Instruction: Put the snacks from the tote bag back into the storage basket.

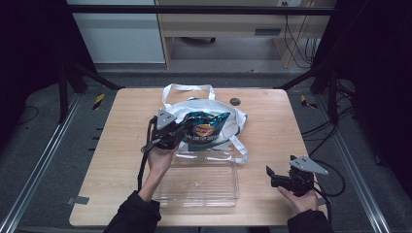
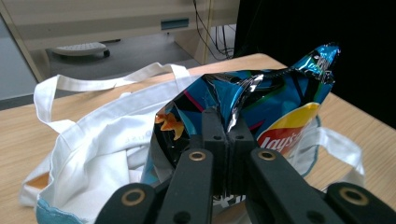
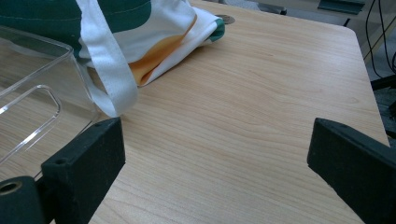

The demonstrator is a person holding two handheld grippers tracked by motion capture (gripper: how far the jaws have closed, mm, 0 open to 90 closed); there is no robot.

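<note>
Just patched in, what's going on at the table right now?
A person works a gripper in each hand. The left gripper is shut on a blue chip bag, pinching a crease of the foil and holding it over the white tote bag. A clear plastic bin sits in front of the tote with nothing visible inside. The right gripper is open over bare wood at the table's right side, holding nothing.

A tote [image 1: 228, 121] is laid on the desk [image 1: 272, 126] at its far middle, with a chip bag [image 1: 206, 130] on it. A tray [image 1: 204, 182] is set just before them.
</note>
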